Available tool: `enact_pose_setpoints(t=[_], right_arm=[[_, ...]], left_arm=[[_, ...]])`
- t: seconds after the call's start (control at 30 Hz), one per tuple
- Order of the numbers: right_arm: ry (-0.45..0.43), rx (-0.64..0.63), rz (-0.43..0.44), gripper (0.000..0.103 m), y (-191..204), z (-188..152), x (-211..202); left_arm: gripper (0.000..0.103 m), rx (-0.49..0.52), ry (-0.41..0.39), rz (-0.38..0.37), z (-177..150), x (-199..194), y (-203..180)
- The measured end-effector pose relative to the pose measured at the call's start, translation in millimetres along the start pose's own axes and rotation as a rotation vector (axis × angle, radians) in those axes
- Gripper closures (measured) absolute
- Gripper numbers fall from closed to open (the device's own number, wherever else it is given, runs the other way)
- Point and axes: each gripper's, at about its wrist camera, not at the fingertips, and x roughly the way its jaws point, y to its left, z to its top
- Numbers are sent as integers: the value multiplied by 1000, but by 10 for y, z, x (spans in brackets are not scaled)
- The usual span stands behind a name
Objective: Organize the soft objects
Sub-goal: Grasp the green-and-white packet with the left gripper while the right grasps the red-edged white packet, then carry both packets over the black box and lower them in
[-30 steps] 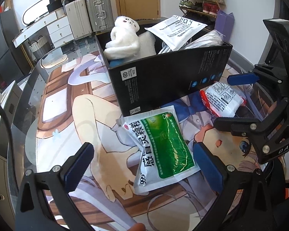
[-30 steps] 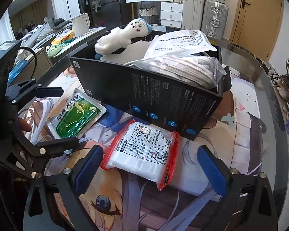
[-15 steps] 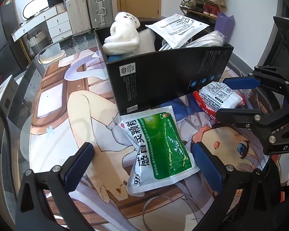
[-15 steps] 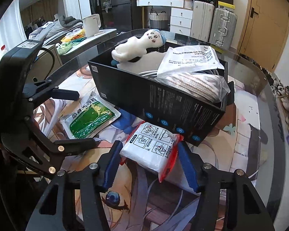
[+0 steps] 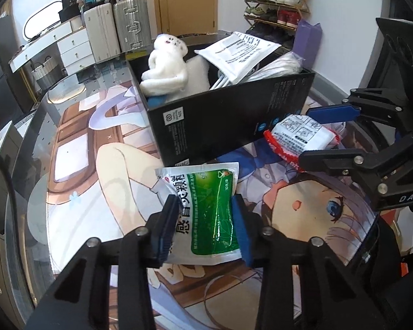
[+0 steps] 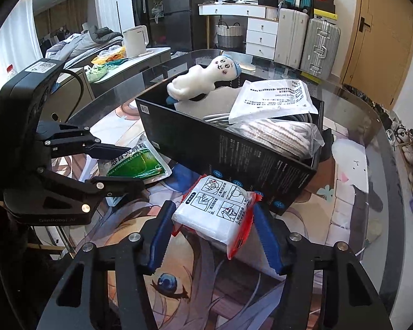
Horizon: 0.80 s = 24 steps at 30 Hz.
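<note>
My left gripper point(image 5: 205, 224) is shut on a green and white medicine pouch point(image 5: 206, 214) on the printed table mat; the pouch also shows in the right wrist view point(image 6: 136, 162). My right gripper point(image 6: 213, 232) is shut on a white pack with red edges point(image 6: 216, 210) and holds it lifted off the mat, just in front of the black box point(image 6: 234, 148). The same pack shows in the left wrist view point(image 5: 300, 137). The box point(image 5: 228, 115) holds a white plush doll point(image 5: 165, 66), a white bag point(image 5: 239, 52) and a striped bundle in plastic point(image 6: 278, 134).
The table is round glass with an anime print mat point(image 5: 102, 170). Its edge point(image 6: 393, 165) runs close on the right. Suitcases point(image 5: 115, 24), a white dresser point(image 5: 68, 44) and a shoe rack point(image 5: 278, 0) stand beyond it. A side counter with a kettle point(image 6: 135, 41) is at the left.
My left gripper has closed from wide open onto the green pouch. My right gripper closed on the red-edged pack and raised it toward the box.
</note>
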Motion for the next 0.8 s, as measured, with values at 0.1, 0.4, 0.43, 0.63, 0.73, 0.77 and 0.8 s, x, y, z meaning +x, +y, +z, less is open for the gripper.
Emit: enact_pose_setpoints(t=[0.1, 0.4, 0.43, 0.63, 0.73, 0.77, 0.8], right_arm=[[-13, -6, 2, 44, 7, 5, -50], [-80, -17, 16, 44, 16, 77, -335], [-90, -18, 19, 44, 18, 84, -375], [-159, -11, 29, 44, 27, 143, -610], [-186, 1, 22, 44, 12, 157, -701], [-194, 5, 17, 44, 6, 158, -723], [-202, 10, 12, 44, -5, 164, -743]], left_arm=[[68, 10, -5, -12, 3, -21, -31], [68, 37, -65, -61, 49, -265, -113], [68, 39, -78, -64, 58, -313, -121], [68, 23, -159, -72, 141, -587, -112], [68, -9, -195, -68, 177, -679, -58], [68, -20, -206, -64, 191, -702, -41], [68, -27, -215, -61, 201, -709, -18]])
